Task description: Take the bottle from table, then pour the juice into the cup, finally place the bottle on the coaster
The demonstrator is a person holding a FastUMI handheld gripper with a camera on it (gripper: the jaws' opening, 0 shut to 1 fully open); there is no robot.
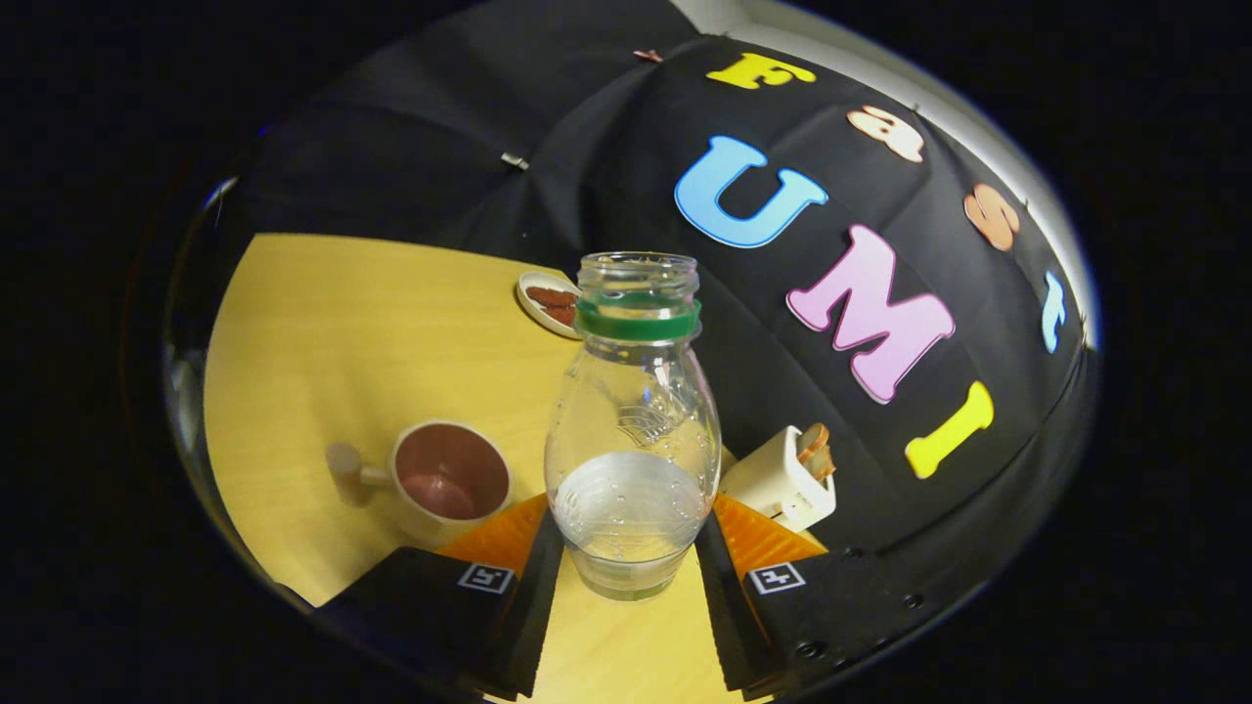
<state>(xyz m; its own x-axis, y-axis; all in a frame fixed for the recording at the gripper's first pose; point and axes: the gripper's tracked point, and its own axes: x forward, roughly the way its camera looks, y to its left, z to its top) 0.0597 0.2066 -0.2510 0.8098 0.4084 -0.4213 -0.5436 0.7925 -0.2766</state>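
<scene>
A clear, uncapped bottle with a green neck ring, holding a little liquid, is pinched between the fingers. A cup is seen left, on the desk.

Gripper tilted, both fingers pressing bottle base.

A pale yellow wooden tabletop is seen beneath and beyond the fingers, lit softly from above. It is backed by a black cloth booth wall, behind which a white wall is glimpsed.
</scene>
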